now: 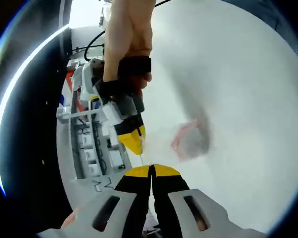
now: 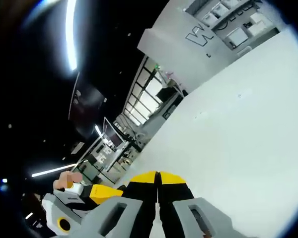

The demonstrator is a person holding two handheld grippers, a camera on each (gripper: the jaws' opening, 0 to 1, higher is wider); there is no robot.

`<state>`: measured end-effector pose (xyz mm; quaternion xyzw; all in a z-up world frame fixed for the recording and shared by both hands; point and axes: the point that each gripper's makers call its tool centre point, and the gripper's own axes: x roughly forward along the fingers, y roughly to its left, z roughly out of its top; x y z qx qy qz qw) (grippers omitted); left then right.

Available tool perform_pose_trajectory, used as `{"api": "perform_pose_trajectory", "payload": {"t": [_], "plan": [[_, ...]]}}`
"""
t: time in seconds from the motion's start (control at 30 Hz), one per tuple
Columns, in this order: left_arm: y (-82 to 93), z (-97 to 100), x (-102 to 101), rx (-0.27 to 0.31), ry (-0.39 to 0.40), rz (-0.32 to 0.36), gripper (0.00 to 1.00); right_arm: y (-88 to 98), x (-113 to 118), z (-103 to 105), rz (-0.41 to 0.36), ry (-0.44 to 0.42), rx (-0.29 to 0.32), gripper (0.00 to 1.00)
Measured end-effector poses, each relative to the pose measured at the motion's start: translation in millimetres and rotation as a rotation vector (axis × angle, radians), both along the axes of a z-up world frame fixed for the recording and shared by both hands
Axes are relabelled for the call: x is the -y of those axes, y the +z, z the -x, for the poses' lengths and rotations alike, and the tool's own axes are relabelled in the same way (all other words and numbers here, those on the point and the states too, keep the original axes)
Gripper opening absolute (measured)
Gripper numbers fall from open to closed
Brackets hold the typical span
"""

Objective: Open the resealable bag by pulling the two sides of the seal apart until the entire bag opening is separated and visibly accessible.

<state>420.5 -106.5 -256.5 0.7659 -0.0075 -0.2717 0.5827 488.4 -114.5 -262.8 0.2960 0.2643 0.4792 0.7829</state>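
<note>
In the left gripper view, grey shelving (image 1: 87,144) stands at the left with dark lettering on its front, too warped to read. Right of it a hand (image 1: 126,37) holds the right gripper (image 1: 133,141), its yellow tips pointing down towards the left gripper (image 1: 152,172), whose yellow-tipped jaws are pressed together. A thin clear strip runs between the two grippers — the bag's seal edge, as far as can be told. The resealable bag (image 1: 191,141) hangs blurred and translucent, with a pinkish edge, over the white table (image 1: 238,89).

In the right gripper view, the left gripper (image 2: 97,192) enters at lower left. The right gripper's jaws are closed tip to tip. A wall cabinet (image 2: 208,34) at top right bears a "W" — the rest is unreadable.
</note>
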Motion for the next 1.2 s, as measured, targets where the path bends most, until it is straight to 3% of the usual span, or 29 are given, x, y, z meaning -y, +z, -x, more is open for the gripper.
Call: {"api": "perform_pose_trajectory", "payload": {"t": [0.03, 0.43, 0.7, 1.2], "plan": [[0.1, 0.8, 2.9, 0.019, -0.027, -0.03, 0.01, 0.2, 0.0, 1.7, -0.003, -0.001, -0.001, 0.0], [-2.9, -1.7, -0.6, 0.016, -0.014, -0.047, 0.02, 2.3, -4.4, 8.4, -0.023, 0.017, -0.016, 0.0], [-1.1, -0.5, 2.0, 0.011, -0.021, -0.024, 0.11, 1.7, -4.8, 9.9, -0.034, 0.02, -0.029, 0.0], [-0.4, 1.1, 3.1, 0.005, -0.028, -0.01, 0.14, 2.4, -4.8, 10.0, -0.035, 0.02, -0.031, 0.0]]}}
